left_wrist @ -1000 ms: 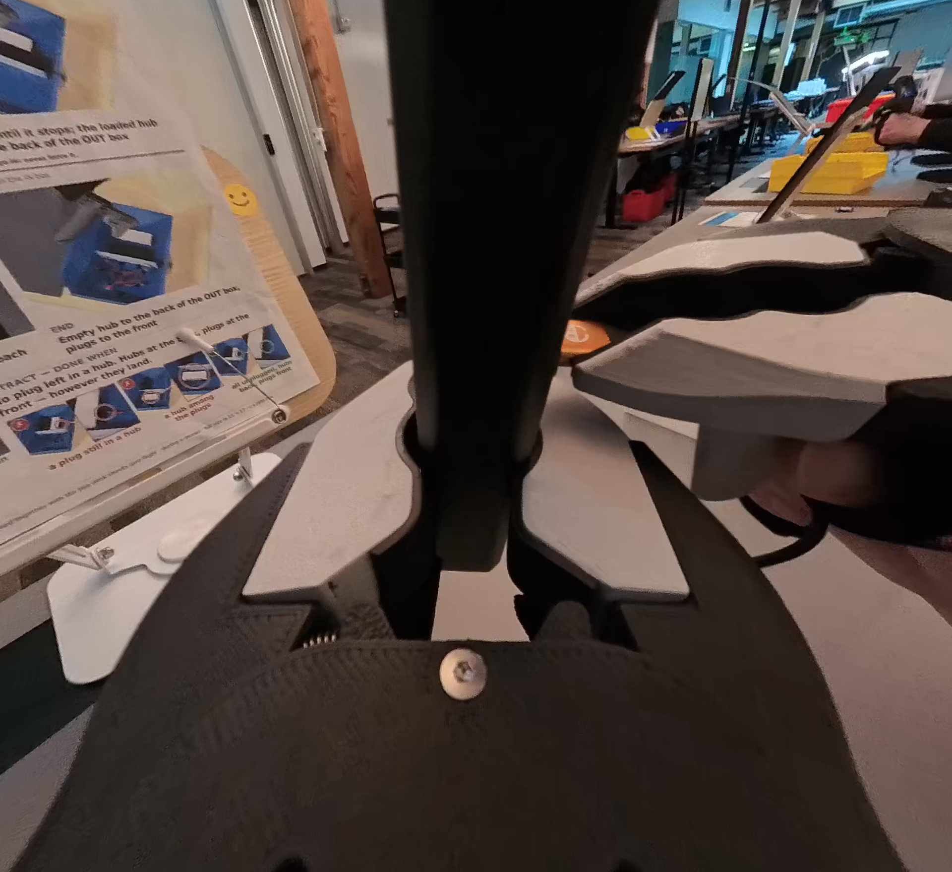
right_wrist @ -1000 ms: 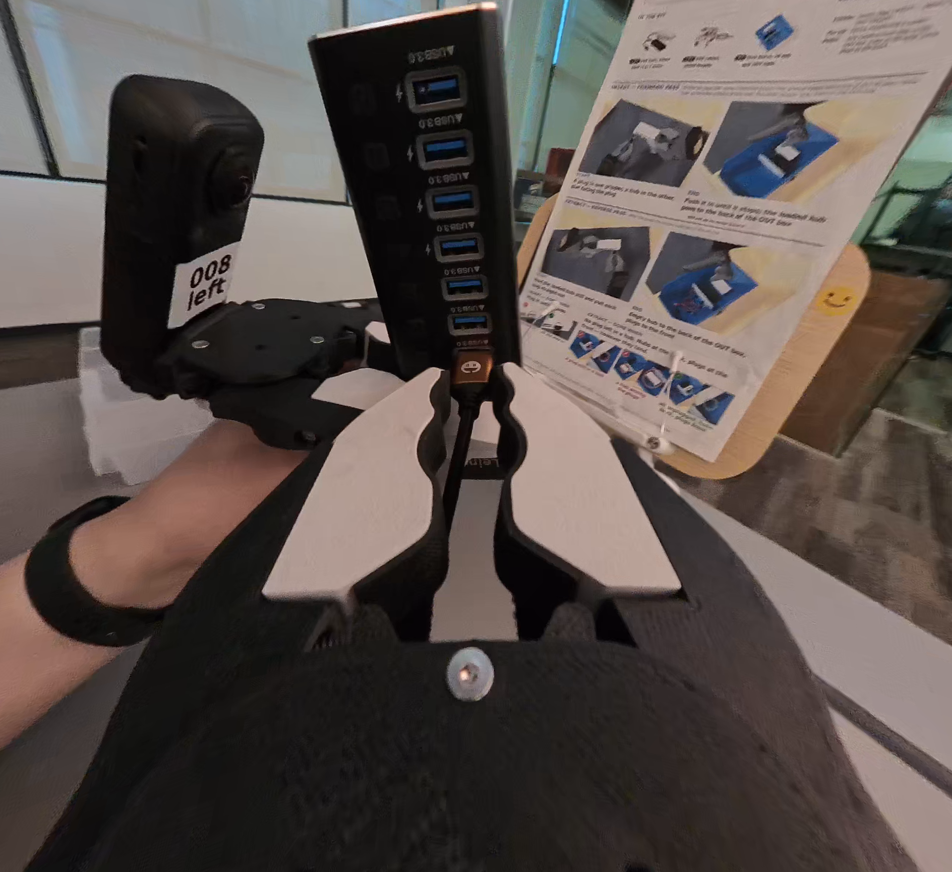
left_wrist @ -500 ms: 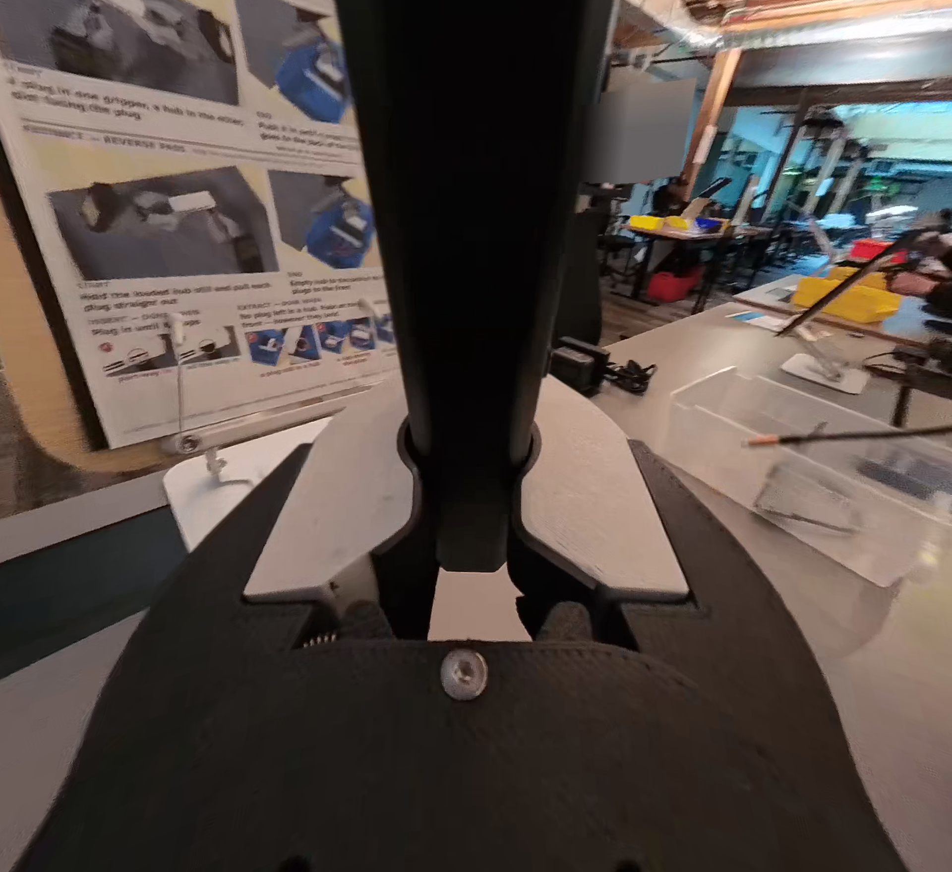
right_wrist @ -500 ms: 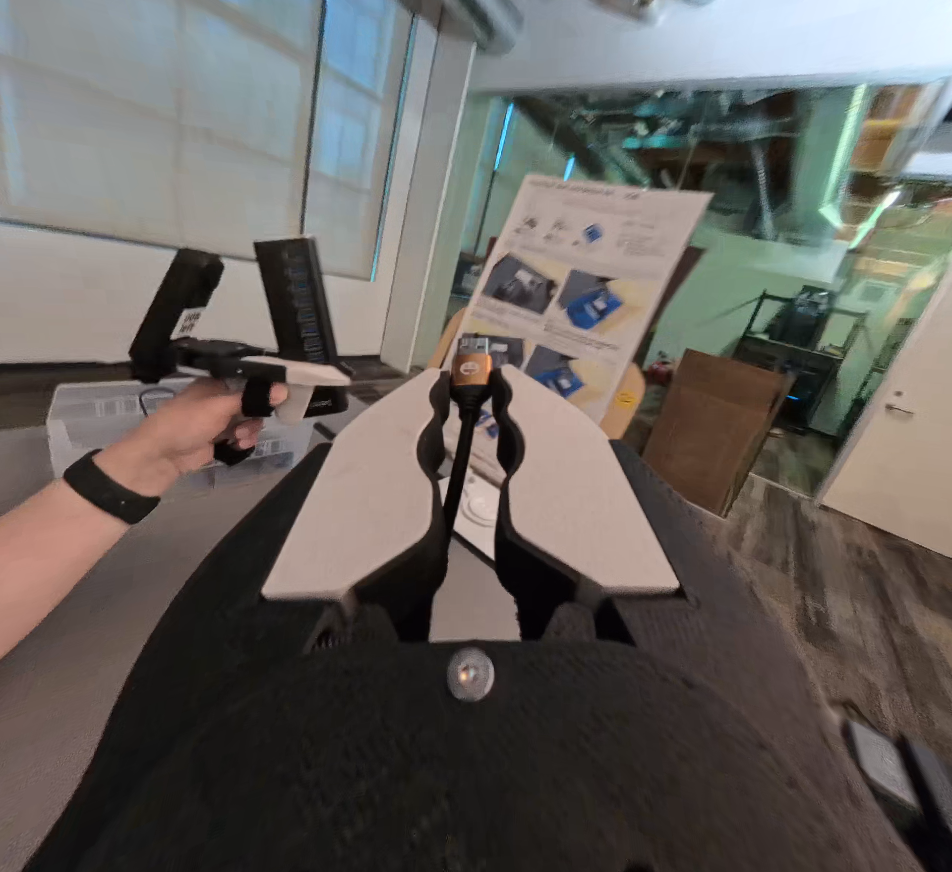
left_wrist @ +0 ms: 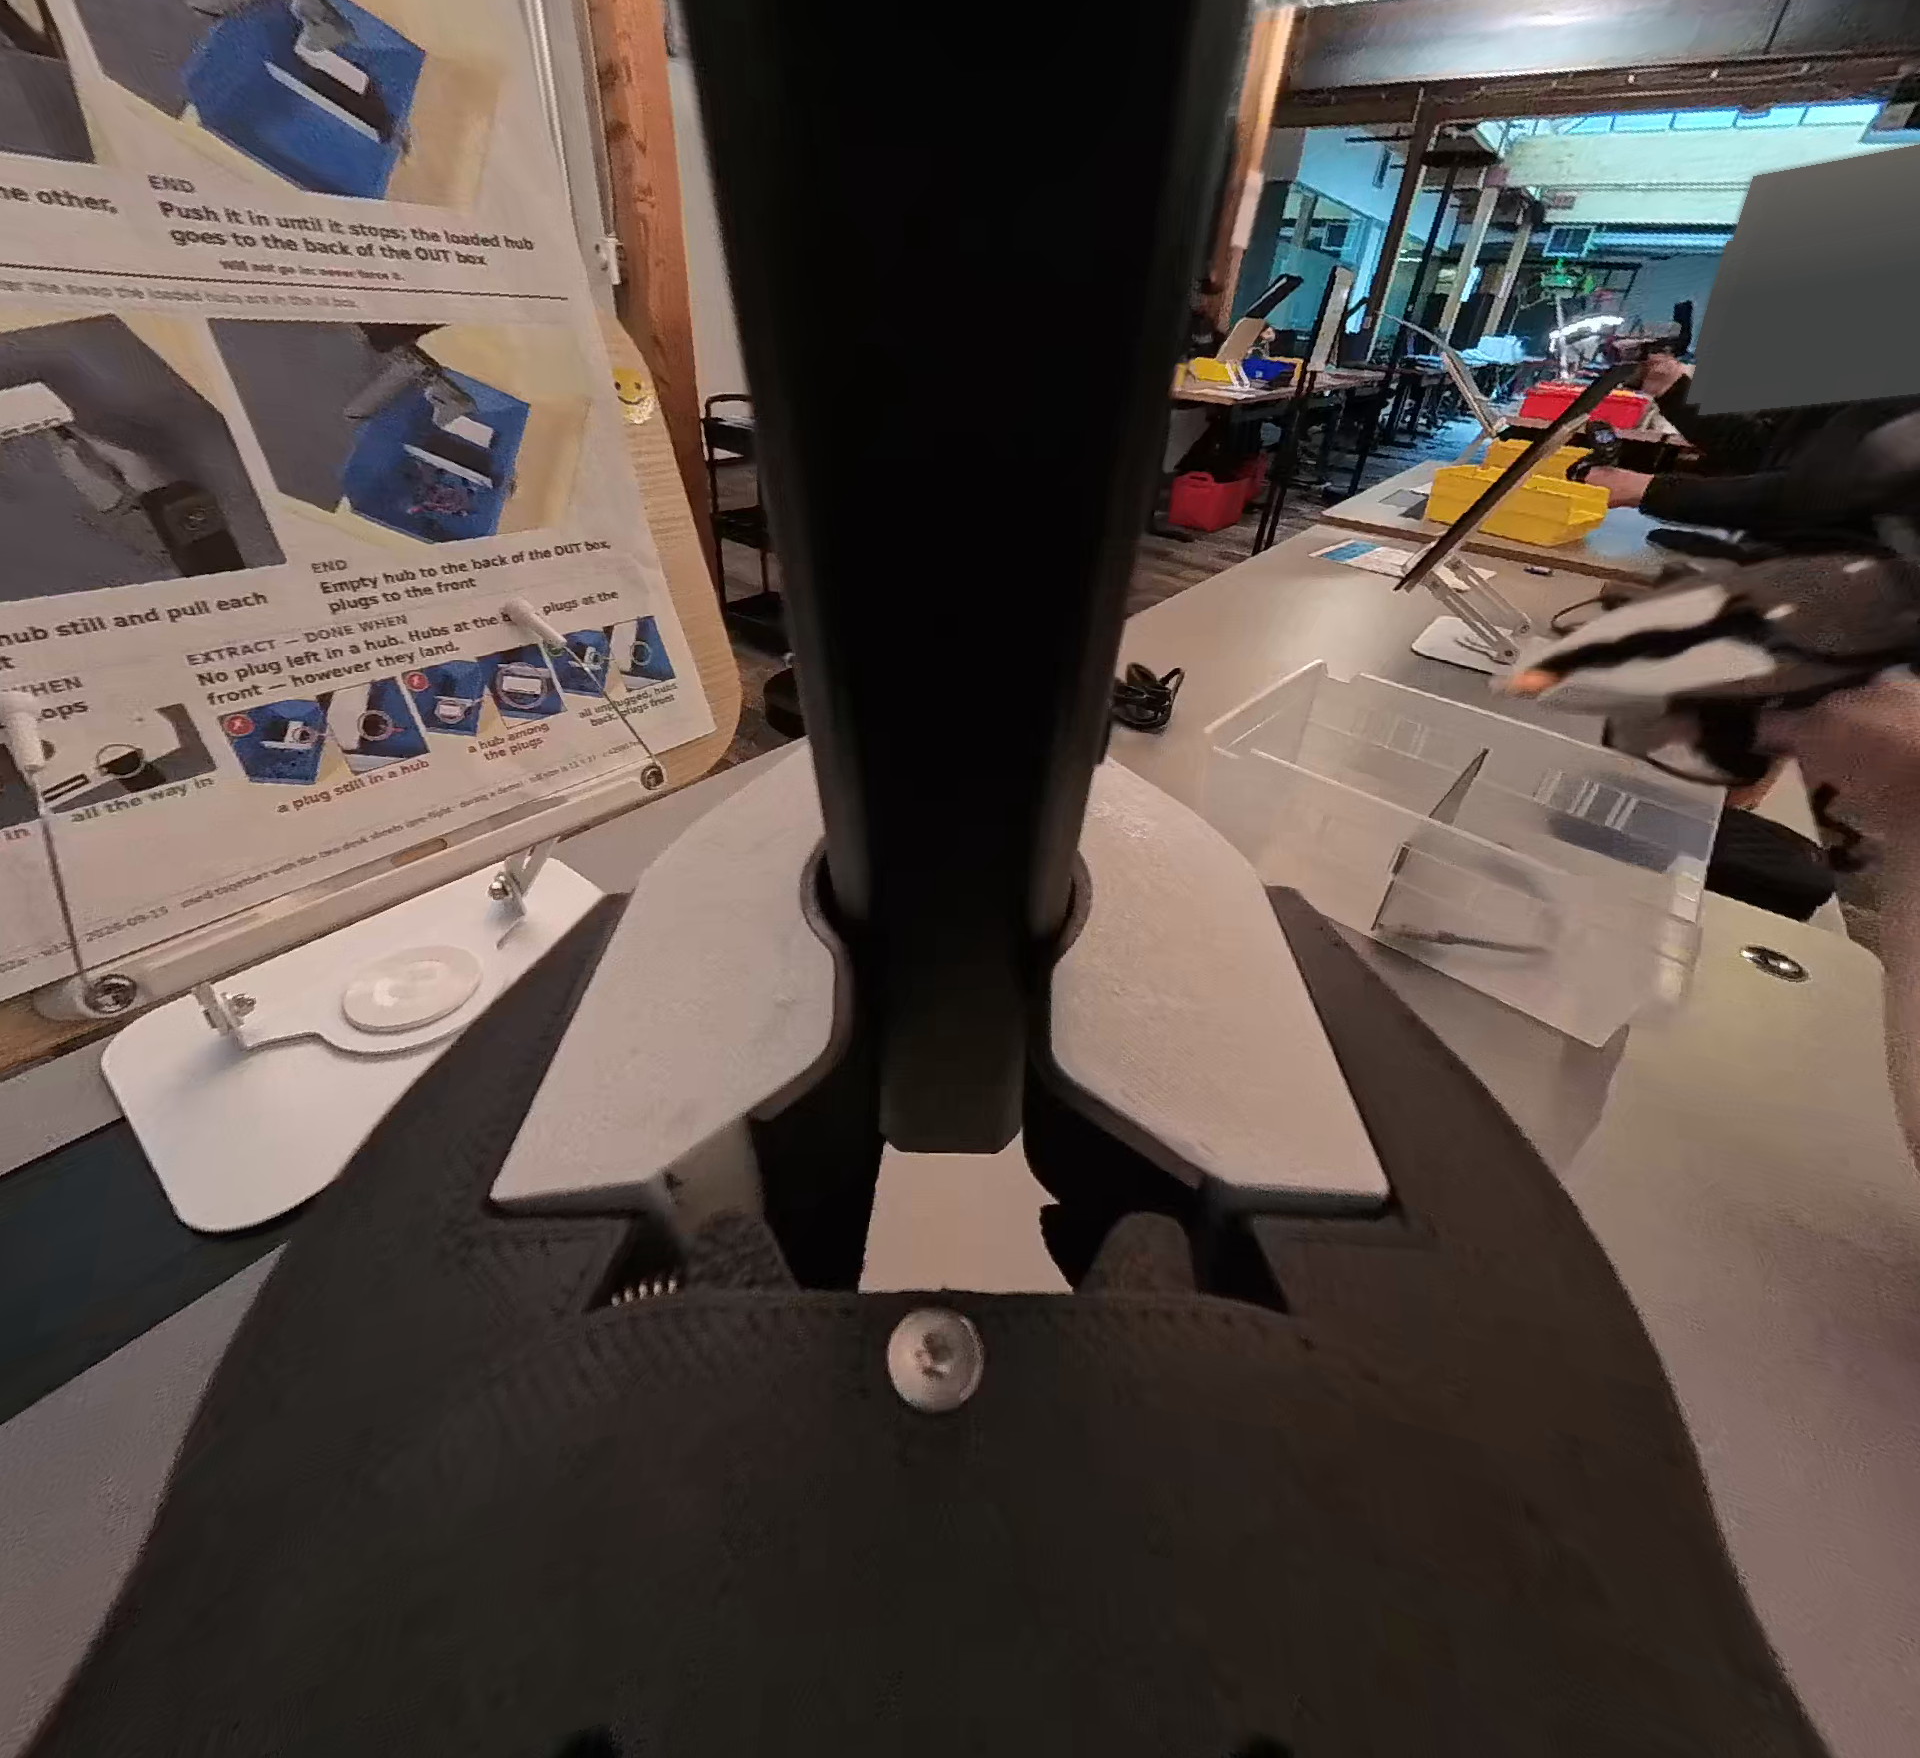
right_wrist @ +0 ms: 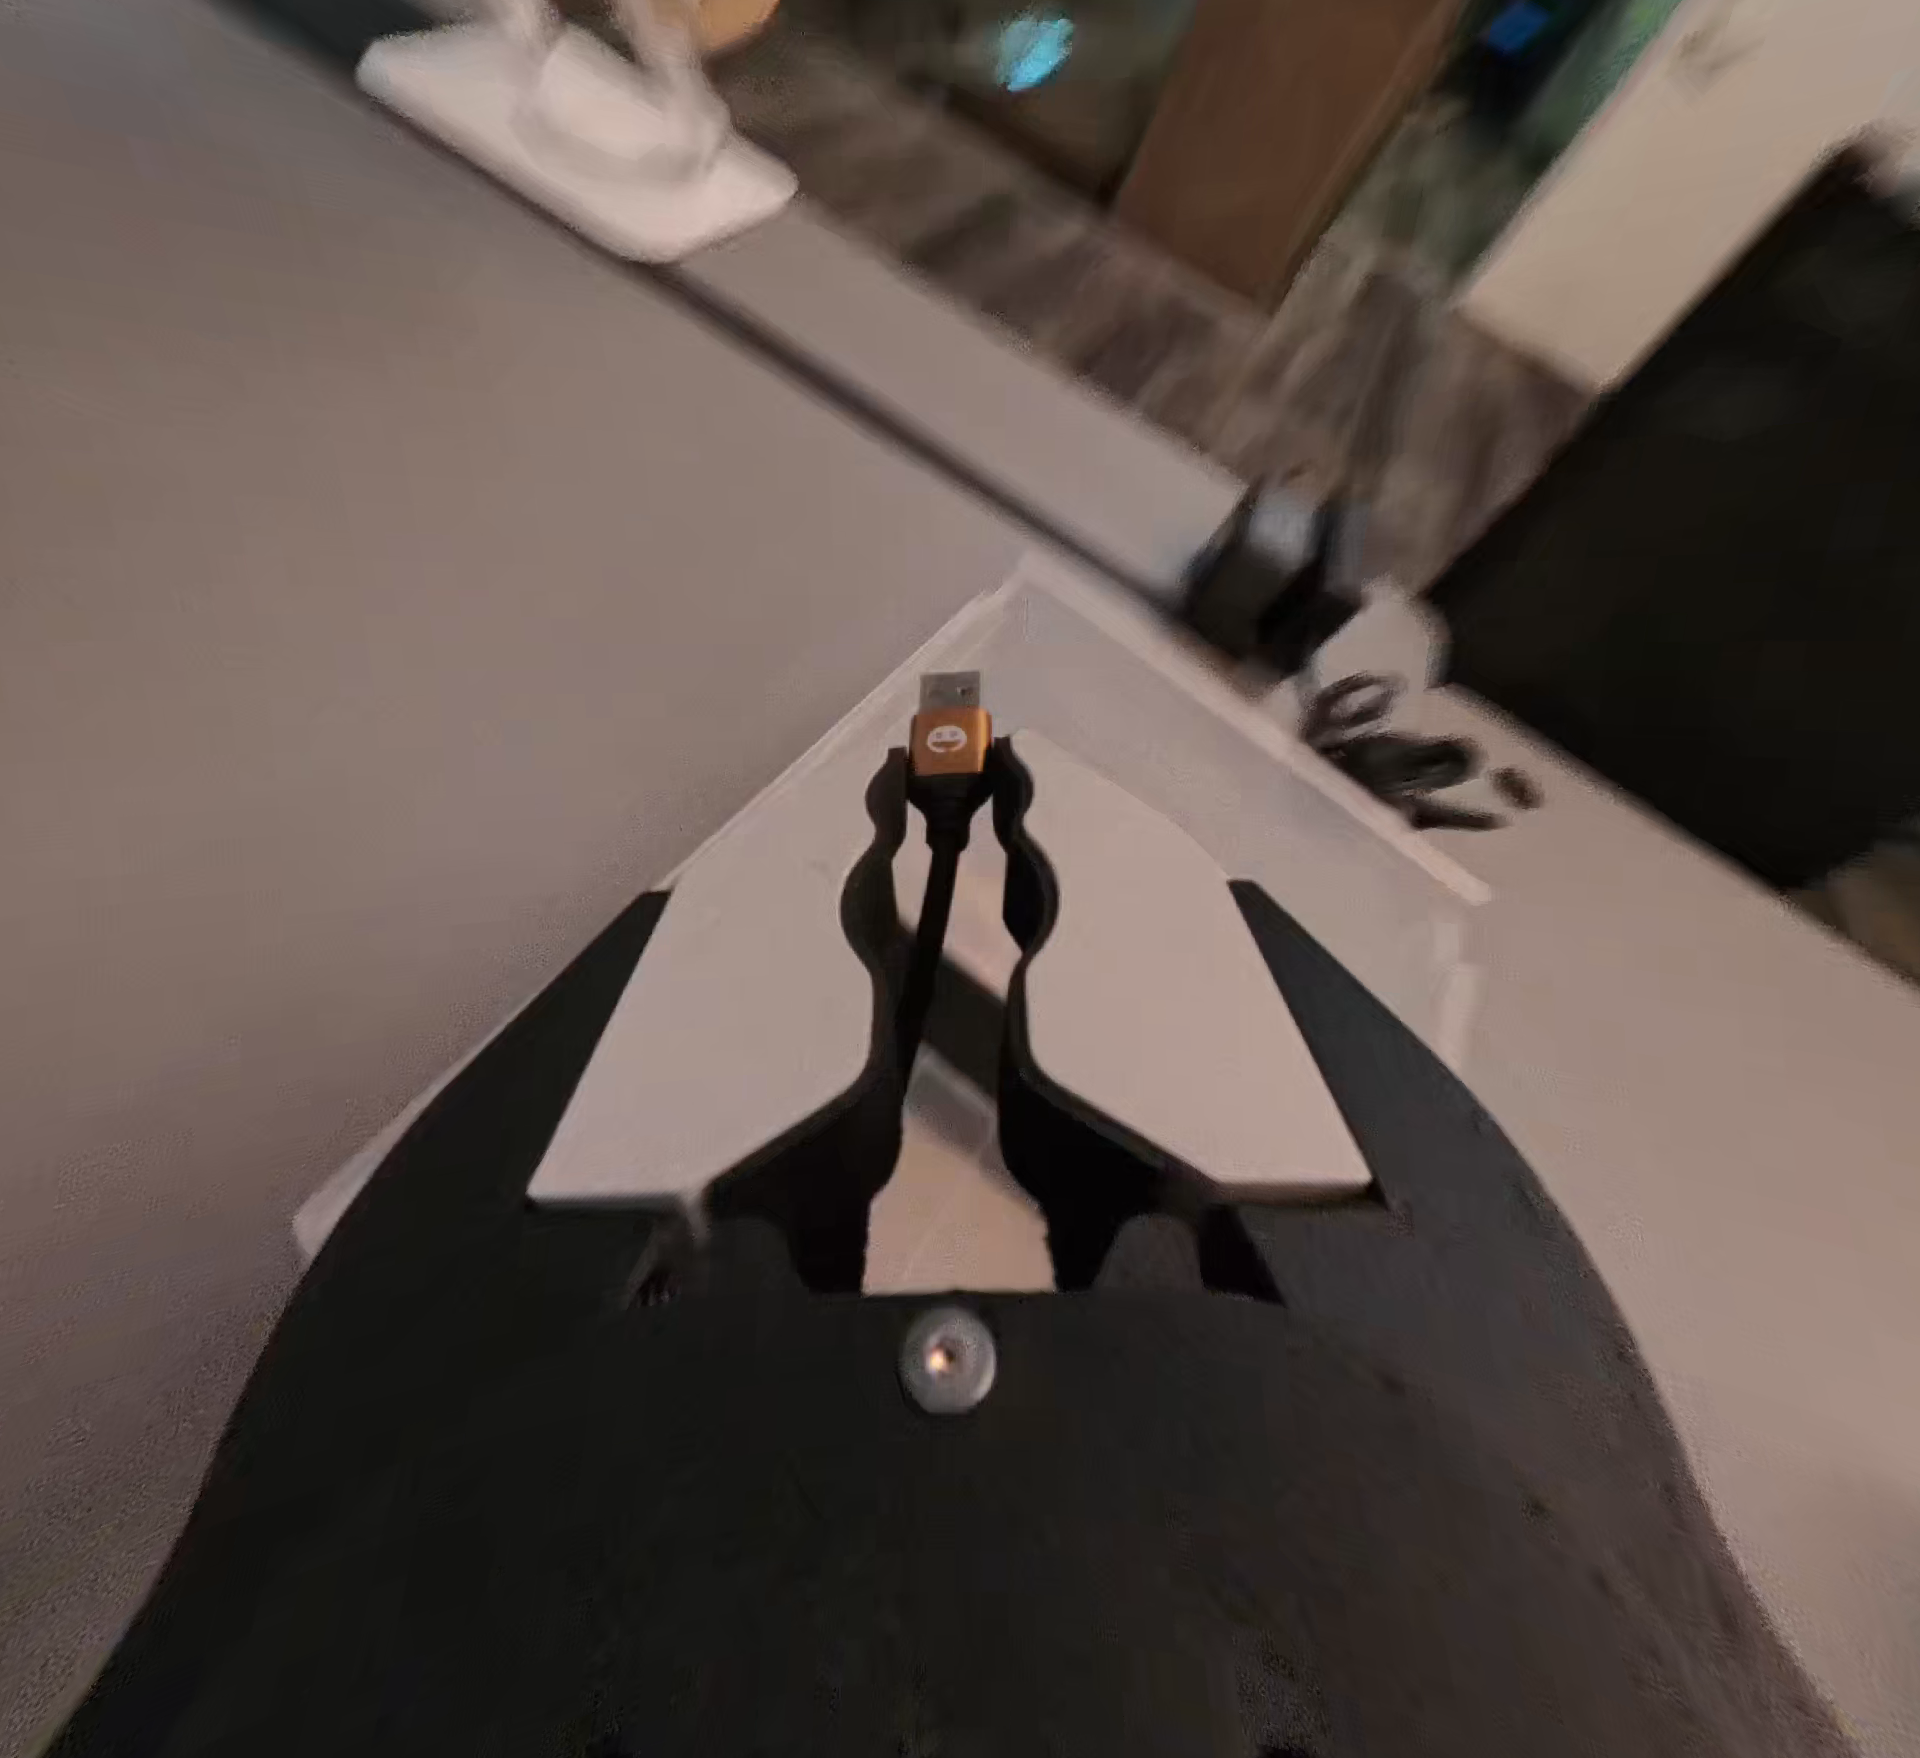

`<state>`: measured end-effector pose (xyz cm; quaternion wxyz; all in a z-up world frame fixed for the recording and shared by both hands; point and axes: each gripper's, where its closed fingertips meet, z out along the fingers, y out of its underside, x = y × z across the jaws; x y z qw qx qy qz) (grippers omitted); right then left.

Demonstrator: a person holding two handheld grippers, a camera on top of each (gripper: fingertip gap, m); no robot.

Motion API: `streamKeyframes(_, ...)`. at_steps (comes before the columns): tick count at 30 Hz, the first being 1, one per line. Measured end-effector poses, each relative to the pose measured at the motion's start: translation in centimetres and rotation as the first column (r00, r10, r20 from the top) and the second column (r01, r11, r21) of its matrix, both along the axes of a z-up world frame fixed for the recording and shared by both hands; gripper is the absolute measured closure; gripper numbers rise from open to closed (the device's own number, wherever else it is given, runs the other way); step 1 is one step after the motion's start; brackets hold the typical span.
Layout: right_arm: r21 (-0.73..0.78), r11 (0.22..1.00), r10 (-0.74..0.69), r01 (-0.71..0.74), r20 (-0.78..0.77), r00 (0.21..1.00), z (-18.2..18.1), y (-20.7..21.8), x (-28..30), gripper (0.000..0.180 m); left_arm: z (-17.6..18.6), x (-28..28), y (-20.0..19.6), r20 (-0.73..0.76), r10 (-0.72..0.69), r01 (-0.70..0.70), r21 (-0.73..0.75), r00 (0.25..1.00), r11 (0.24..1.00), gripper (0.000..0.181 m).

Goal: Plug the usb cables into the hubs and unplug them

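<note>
My left gripper (left_wrist: 945,861) is shut on a long black USB hub (left_wrist: 956,358), which stands upright and fills the middle of the left wrist view. My right gripper (right_wrist: 951,747) is shut on a USB cable with an orange plug (right_wrist: 951,740); its bare metal tip points forward, and the black cord runs back between the fingers. The plug is out of the hub. The right gripper also shows blurred at the far right of the left wrist view (left_wrist: 1662,659), above a clear plastic bin (left_wrist: 1455,835).
An instruction sheet on a white stand (left_wrist: 312,420) is at the left. A clear bin edge (right_wrist: 1195,700) lies under the right gripper, with black cables (right_wrist: 1403,752) beyond it. Grey table (right_wrist: 364,565). Other workbenches with yellow bins (left_wrist: 1507,498) and a person's arm are far behind. The grippers' ends are close to 45 cm from one another.
The plug came out of the hub's bottom port. My right gripper carried it away to the right and tilted down toward the clear bin. The left gripper turned, still holding the hub.
</note>
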<state>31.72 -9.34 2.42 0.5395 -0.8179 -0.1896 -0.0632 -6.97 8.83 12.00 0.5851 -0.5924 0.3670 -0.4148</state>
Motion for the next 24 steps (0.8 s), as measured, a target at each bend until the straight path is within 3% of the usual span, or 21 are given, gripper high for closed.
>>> streamKeyframes(2, -0.105, 0.988, 0.104, -0.109, -0.047, 0.993, -3.6, 0.4, -1.0, 0.164, 0.2, 0.3, -0.3, 0.012, -0.021, 0.021, -0.006, 1.0, 1.0, 0.151)
streamKeyframes(4, -0.153, 0.965, 0.19, -0.212, -0.147, 0.971, -4.7, 0.7, -2.4, 0.164, 0.4, 0.6, -0.6, 0.019, -0.036, 0.037, -0.009, 0.999, 0.999, 0.151)
streamKeyframes(11, -0.178, 0.87, 0.417, -0.459, -0.231, 0.879, -2.4, 0.7, -8.9, 0.164, 0.2, 1.4, -1.2, -0.026, -0.033, 0.034, 0.014, 0.999, 0.999, 0.151)
streamKeyframes(14, -0.109, 0.88, 0.432, -0.463, -0.223, 0.874, -1.1, 1.7, -9.0, 0.164, 0.4, 1.4, -1.2, -0.018, -0.037, 0.037, 0.013, 0.999, 0.999, 0.151)
streamKeyframes(16, -0.107, 0.913, 0.361, -0.393, -0.23, 0.904, -0.9, 2.0, -7.7, 0.164, 0.4, 1.2, -1.2, -0.015, -0.038, 0.039, 0.01, 0.999, 0.999, 0.152)
streamKeyframes(18, -0.225, 0.941, 0.203, -0.252, -0.218, 0.955, -2.9, 1.6, -4.9, 0.164, 0.4, 1.0, -1.1, -0.012, -0.036, 0.036, 0.006, 0.999, 0.999, 0.151)
streamKeyframes(21, -0.463, 0.886, -0.049, -0.027, -0.152, 0.987, -7.3, -0.7, -0.4, 0.164, 0.4, 0.8, -1.0, -0.001, -0.045, 0.045, -0.007, 0.999, 0.999, 0.152)
streamKeyframes(24, -0.505, 0.853, -0.239, 0.133, -0.15, 0.959, -9.1, -1.4, 3.2, 0.162, 0.4, 0.6, -1.1, 0.017, -0.059, 0.06, -0.021, 0.998, 0.998, 0.152)
